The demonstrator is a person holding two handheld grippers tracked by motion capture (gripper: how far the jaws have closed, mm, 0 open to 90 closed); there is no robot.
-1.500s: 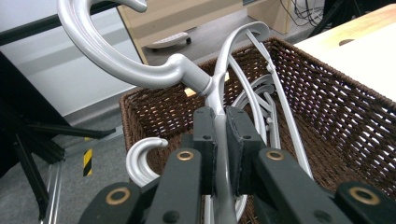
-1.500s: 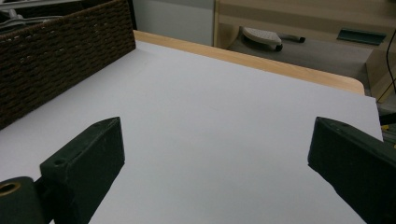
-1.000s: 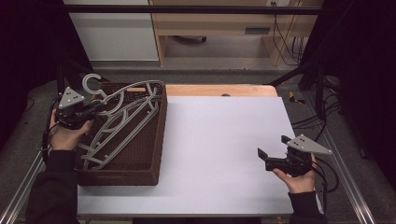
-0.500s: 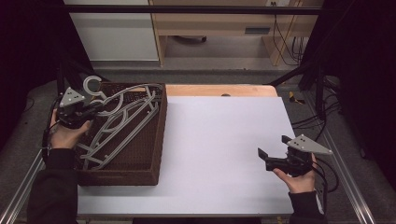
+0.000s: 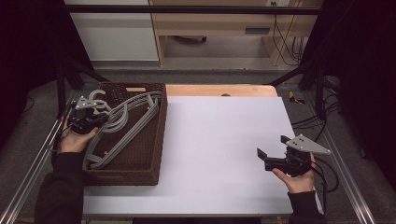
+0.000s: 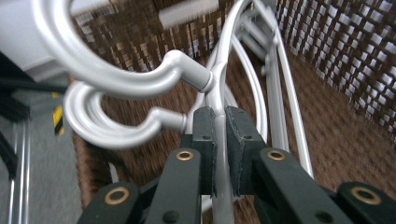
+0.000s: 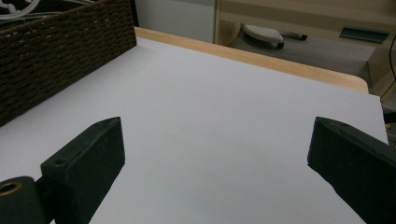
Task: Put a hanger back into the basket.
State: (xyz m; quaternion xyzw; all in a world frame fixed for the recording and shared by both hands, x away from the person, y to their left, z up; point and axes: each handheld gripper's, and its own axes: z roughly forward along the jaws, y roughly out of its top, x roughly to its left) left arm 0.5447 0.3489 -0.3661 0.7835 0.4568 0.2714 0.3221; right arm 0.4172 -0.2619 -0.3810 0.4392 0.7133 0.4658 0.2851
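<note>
Left tongs (image 5: 93, 113): I have them clamped on the neck of a grey plastic hanger (image 5: 122, 122), just below its hook; in the left gripper view the two pads (image 6: 204, 140) press the thin stem from both sides.
Held hanger: its hook (image 6: 112, 56) curls up and away past the tongs, over the far left corner of the basket; the body slopes down into the basket.
Other hangers: I see a second hook (image 6: 100, 122) just under the first, and more grey bars stacked beneath, lying inside the basket.
Basket (image 5: 154, 154): dark brown woven, rectangular, sitting on the left end of the bench, touching the white surface's left part.
Right tongs (image 5: 262, 158): I hold them wide apart and empty, low over the right front of the bench; both black jaws frame bare white surface in the right gripper view.
Bench (image 5: 224, 149): white top with a wooden strip along the far edge.
Hands: my left hand (image 5: 74, 139) grips at the basket's left wall, my right hand (image 5: 296, 179) near the bench's right front corner, well apart from the basket.
</note>
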